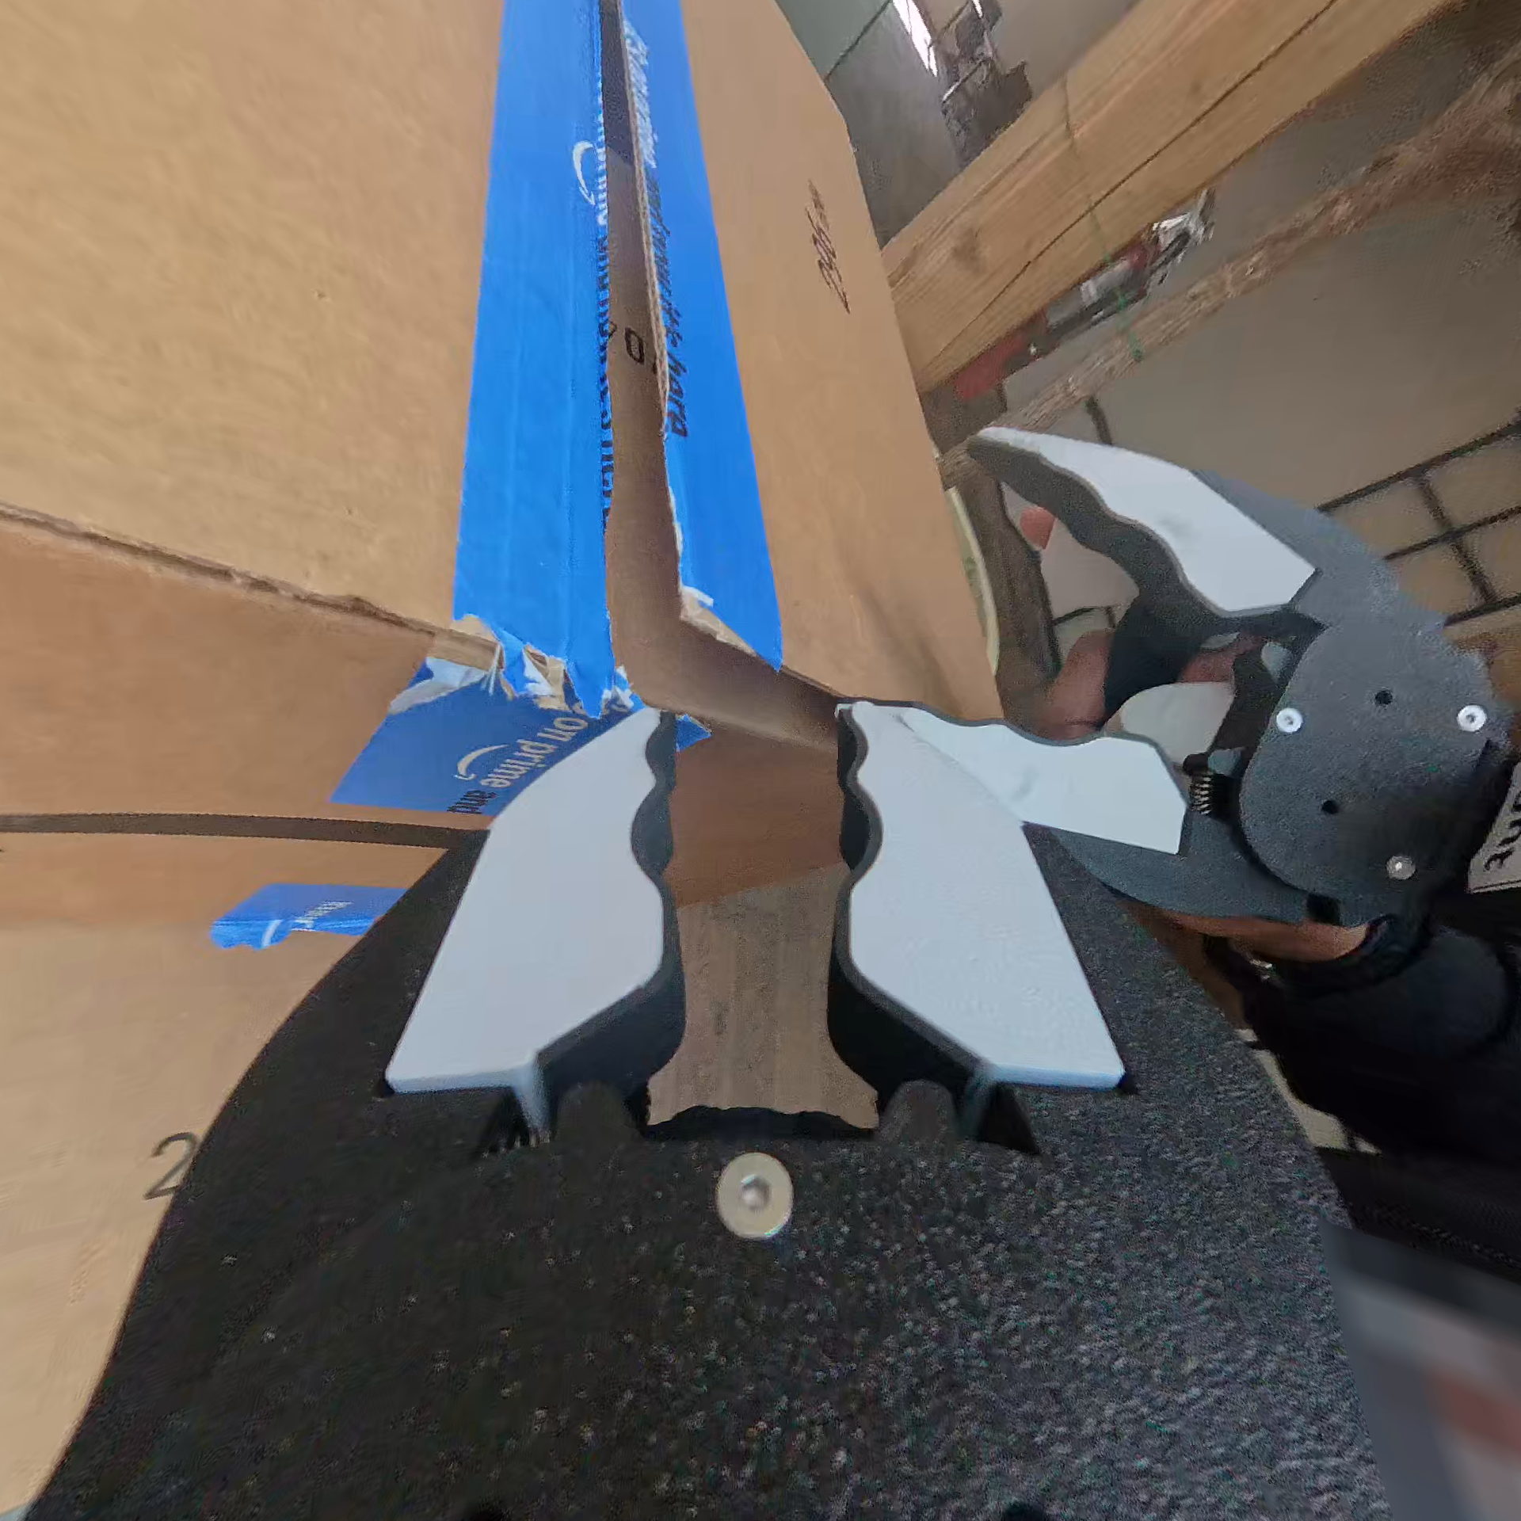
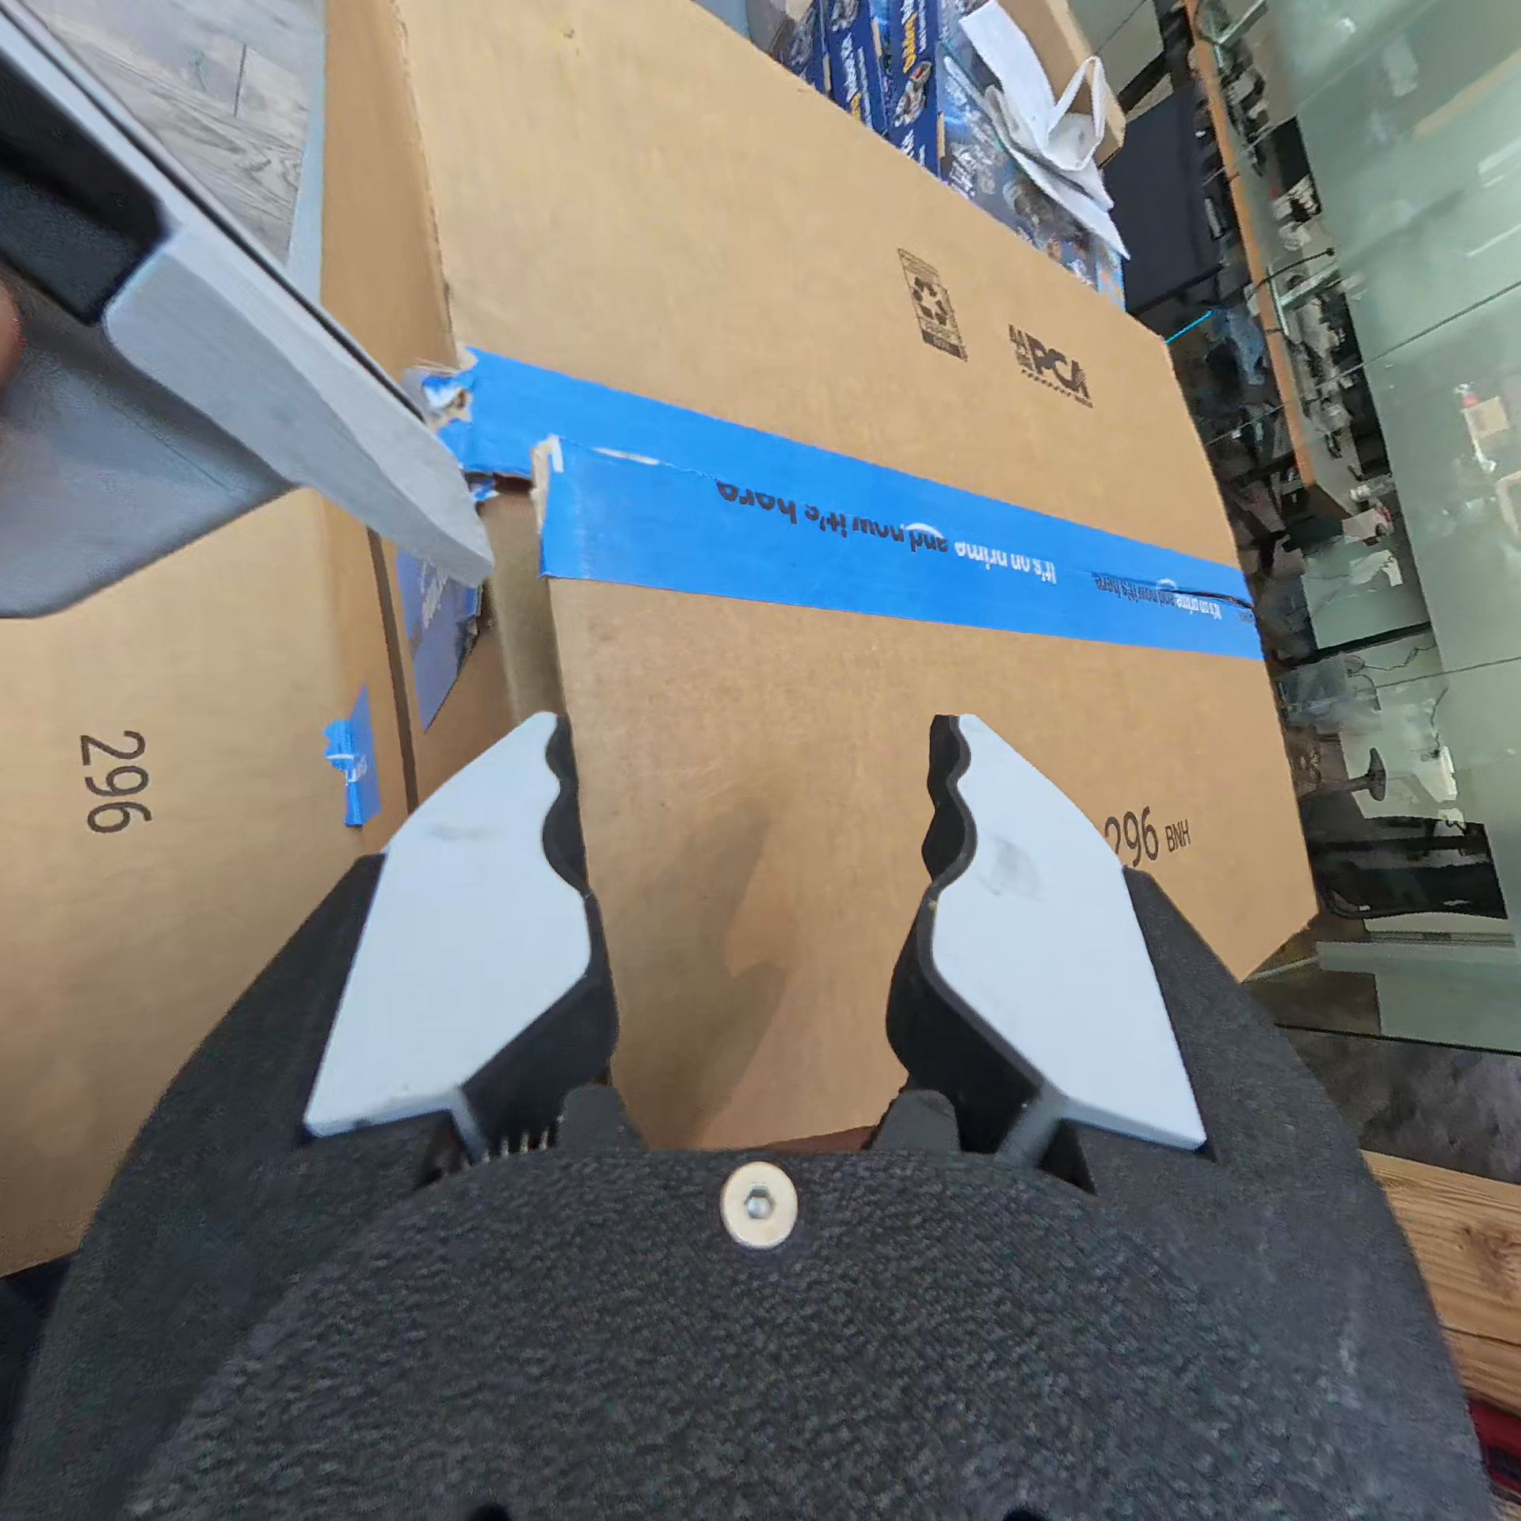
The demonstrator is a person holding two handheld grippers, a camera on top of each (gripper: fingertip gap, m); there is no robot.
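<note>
A large cardboard box (image 2: 823, 206) lies with its two top flaps joined by blue printed tape (image 2: 864, 543); the tape is torn at the near end (image 1: 527, 658). The right flap's corner (image 1: 683, 658) stands lifted at the seam. My left gripper (image 1: 753, 724) is open, its tips just under that lifted corner and the box end wall. One of its fingers (image 2: 329, 428) shows at the seam's torn end in the right wrist view. My right gripper (image 2: 753, 724) is open and empty over the near flap (image 2: 741, 823); it also shows in the left wrist view (image 1: 946, 576), beside the box.
Wooden beams (image 1: 1152, 165) run at the upper right. Blue printed cartons (image 2: 889, 74) and white paper (image 2: 1053, 123) lie beyond the box. A glass wall (image 2: 1399, 411) stands on the right, a wooden pallet (image 2: 1465, 1259) at the lower right. A torn tape scrap (image 2: 354, 765) sticks on the box side. Left tips and right tips are each some 30 cm from the torn tape scrap (image 2: 354, 765).
</note>
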